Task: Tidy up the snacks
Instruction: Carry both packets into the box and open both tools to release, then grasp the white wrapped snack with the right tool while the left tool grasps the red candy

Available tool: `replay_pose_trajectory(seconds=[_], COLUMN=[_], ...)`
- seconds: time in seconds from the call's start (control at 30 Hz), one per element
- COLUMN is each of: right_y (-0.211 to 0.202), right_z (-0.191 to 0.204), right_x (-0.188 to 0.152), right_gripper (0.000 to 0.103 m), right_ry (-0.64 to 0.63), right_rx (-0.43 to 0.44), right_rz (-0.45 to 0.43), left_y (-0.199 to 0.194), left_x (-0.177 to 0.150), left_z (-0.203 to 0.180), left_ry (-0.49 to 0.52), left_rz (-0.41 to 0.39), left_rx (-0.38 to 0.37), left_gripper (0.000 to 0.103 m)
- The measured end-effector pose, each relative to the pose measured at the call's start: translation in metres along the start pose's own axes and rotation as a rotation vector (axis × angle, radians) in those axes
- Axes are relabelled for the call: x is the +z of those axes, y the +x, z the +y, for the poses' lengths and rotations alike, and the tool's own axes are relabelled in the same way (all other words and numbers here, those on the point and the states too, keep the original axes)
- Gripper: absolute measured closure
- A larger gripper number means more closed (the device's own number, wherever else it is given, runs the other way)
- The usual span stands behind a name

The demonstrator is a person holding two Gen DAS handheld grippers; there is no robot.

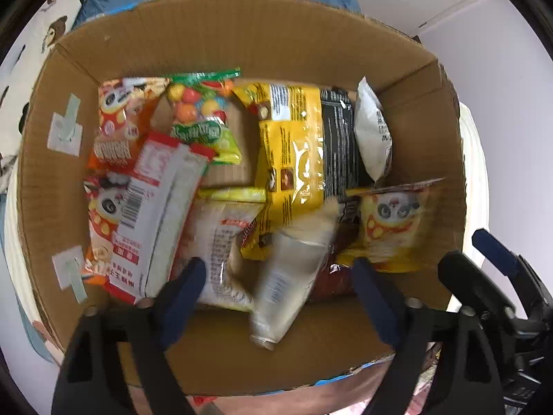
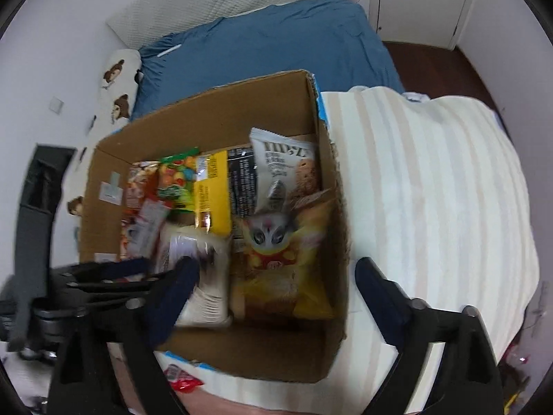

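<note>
Left wrist view:
- The left gripper (image 1: 280, 276) is hovering over the cardboard box (image 1: 242, 34), fingers spread wide apart and holding nothing.
- A pale, blurred packet (image 1: 293, 276) is lying between the fingers, touching neither; its lower end is reaching the bare box floor nearest the tool.
- Ahead of the tips, a large yellow bag (image 1: 293, 145) is lying flat in the middle of the box.
- Left of the tool, a red-and-white packet (image 1: 152, 214) is resting on orange panda bags (image 1: 114, 117).
- Farther ahead, a bag of coloured candy (image 1: 200, 110) is lying by the far wall.
- Right of the tool, a yellow panda bag (image 1: 394, 221) and a white pouch (image 1: 373, 128) are sitting.
- The right gripper (image 1: 497, 259) is showing at the right edge.

Right wrist view:
- The right gripper (image 2: 276, 276) is hanging over the box's near right corner, fingers wide apart and empty.
- The striped blanket (image 2: 432, 190) is lying right of the tool.
- The blue bedding (image 2: 259, 45) is lying beyond the box.
</note>
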State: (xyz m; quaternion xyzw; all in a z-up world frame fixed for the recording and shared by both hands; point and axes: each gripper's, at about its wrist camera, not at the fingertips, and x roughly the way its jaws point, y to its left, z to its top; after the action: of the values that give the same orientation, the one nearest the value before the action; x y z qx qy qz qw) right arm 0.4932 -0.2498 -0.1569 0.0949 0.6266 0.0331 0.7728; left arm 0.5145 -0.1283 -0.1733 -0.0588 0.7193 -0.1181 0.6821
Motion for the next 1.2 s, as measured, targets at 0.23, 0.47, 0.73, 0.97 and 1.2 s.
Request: replay_pose_trajectory(seconds=[0.23, 0.47, 0.73, 0.97, 1.2], right_y=[0.001, -0.014, -0.043, -0.081, -0.097], right_z=[-0.008, -0.005, 0.008, 0.026, 0.041], right_x=[-0.005, -0.02, -0.045, -0.088, -0.136], right_gripper=[0.008, 0.007, 0.008, 0.009, 0.01], right_ry=[0.043, 0.041, 0.0, -0.025, -0.046], right_rx=[0.045, 0.042, 0.043, 0.084, 0.069], right_rz=[0.021, 0.009, -0.055, -0.174, -0.249], left_y=[-0.01, -0.033, -0.074, -0.111, -0.107], left_x=[-0.002, -0.027, -0.052, -0.112, -0.175], left_z=[0.003, 0.012, 0.015, 0.029, 0.047], left_ry=[0.004, 0.034, 0.046, 0.042, 0.003], left_rz=[-0.046, -0.112, -0.265, -0.467, -0.538], left_rx=[0.027, 0.061, 0.094, 0.151, 0.209], left_gripper=[0.011, 0.011, 0.011, 0.011, 0.011])
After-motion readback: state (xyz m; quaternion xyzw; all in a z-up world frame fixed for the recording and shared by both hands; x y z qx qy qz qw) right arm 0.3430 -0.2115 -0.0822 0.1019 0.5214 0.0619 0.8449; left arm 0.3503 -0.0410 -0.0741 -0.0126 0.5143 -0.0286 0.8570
